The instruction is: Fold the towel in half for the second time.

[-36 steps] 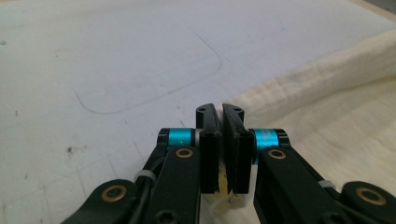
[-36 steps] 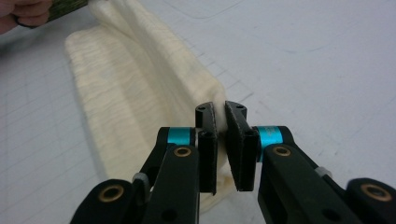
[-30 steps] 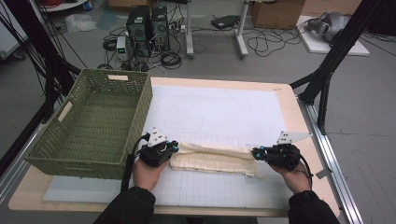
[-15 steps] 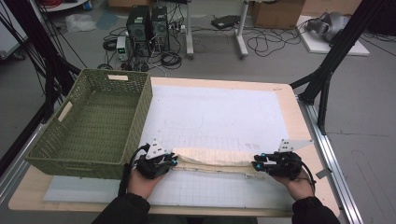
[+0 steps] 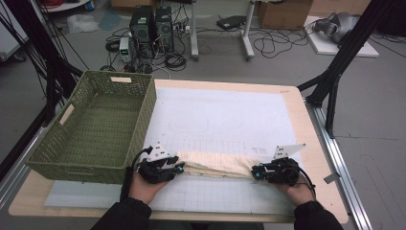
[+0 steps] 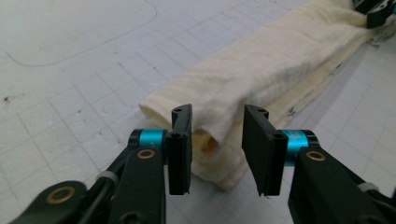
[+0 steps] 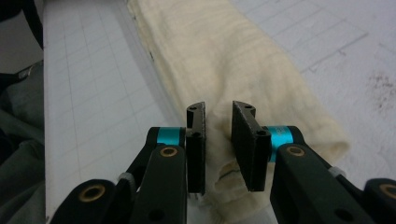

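On the near half of the surface (image 5: 297,103), which is covered by a white gridded mat (image 5: 215,120) with a big green wicker basket (image 5: 95,124) parked on its left side, there's a cream towel (image 5: 215,165) folded into a long narrow strip. Its long axis runs left to right along the near edge, so each end points straight at one hand, and neither hand is really nearer than the other. The left hand-held gripper (image 6: 217,140) sits at the left end with its jaws parted wide around the folded end, pads not pressing on it, so I'd call that released; those jaws have just been opening. The right hand-held gripper (image 7: 218,144) is at the other end with a narrower gap, jaws just been closing, the towel's end between them, but there's a visible sliver of space either side, so not clamped as far as I can tell. Compared with a second ago, the strip looks narrower and flatter, and both hands have slid a bit nearer the person.
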The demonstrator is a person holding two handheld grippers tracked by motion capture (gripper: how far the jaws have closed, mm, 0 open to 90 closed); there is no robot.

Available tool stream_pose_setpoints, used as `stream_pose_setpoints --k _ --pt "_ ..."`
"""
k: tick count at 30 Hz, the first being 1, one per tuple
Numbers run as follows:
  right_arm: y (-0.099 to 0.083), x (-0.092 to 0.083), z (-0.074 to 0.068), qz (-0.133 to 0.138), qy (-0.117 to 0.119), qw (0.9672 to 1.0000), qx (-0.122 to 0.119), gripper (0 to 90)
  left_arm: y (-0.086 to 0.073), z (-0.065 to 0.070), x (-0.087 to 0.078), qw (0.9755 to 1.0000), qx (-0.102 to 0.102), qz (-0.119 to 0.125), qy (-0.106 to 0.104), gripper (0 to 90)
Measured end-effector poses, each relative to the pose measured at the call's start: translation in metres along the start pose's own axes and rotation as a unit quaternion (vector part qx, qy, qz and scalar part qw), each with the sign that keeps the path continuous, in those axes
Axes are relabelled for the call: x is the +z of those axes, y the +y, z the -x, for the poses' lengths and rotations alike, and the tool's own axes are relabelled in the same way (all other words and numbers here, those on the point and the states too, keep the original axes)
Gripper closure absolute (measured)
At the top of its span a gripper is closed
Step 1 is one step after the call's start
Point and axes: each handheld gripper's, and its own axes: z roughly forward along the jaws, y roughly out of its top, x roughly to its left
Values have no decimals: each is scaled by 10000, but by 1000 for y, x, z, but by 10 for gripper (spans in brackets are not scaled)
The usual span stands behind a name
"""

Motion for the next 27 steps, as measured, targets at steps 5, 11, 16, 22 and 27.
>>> stream_pose_setpoints --k 5,11,16,22,27 --pt "-3 -3 -2 30 -64 10000 9 749 11 4 -6 9999 21 74 -149 561" --pt "-7 -7 -4 46 -6 10000 59 740 20 5 -1 9998 65 28 -175 681" --pt "8 -19 -7 494 -43 9987 -70 737 14 3 15 9991 25 -393 -176 869" --pt "18 -3 -6 286 -63 9995 -145 753 2 5 22 9971 152 -731 -176 874" --pt "6 0 -7 -162 -164 9995 -231 840 1 2 20 9972 179 -720 -127 873"
